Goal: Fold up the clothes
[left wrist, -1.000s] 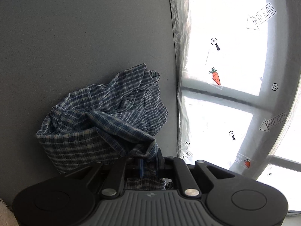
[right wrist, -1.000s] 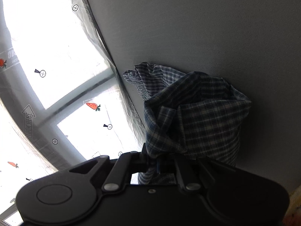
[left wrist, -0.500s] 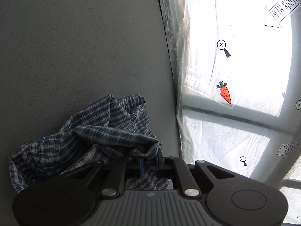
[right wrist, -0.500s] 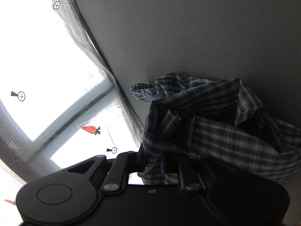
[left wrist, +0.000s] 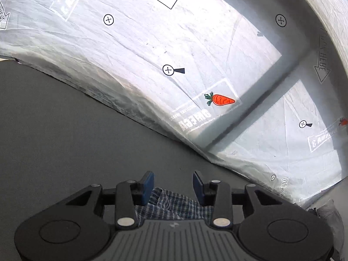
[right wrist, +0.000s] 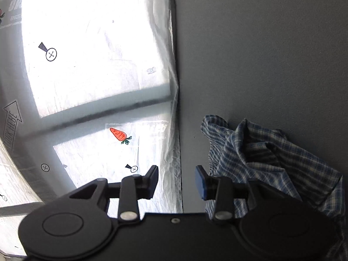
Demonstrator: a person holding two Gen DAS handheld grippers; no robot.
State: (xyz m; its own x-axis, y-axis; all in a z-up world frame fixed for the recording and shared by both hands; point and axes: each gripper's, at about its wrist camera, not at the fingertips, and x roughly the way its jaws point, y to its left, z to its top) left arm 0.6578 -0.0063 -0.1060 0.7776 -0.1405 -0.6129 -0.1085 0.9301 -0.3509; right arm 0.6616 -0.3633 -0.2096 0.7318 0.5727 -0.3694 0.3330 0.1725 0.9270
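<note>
The left gripper point(left wrist: 173, 184) is seen with its jaws parted; they have just been opening, and nothing is pressed between the blue pads point(left wrist: 148, 187). Below and behind the fingertips, a small part of the blue-and-white checked shirt point(left wrist: 171, 204) is visible, lying loose on the grey tabletop point(left wrist: 65, 141) and not gripped.

The right gripper point(right wrist: 176, 181) is likewise held with its jaws apart, and these too have just been opening. No cloth is found between its pads. The checked shirt point(right wrist: 269, 161) is lying crumpled on the grey tabletop point(right wrist: 261, 54) to the right of this gripper, with one edge just beside the right finger point(right wrist: 201, 184); whether it touches the finger cannot be told.

Along the edge of the tabletop, a translucent plastic sheet point(left wrist: 195, 43) is hung in front of a bright window. On the sheet, small carrot pictures point(right wrist: 118, 135), crossed circles and arrows with printed words are seen.
</note>
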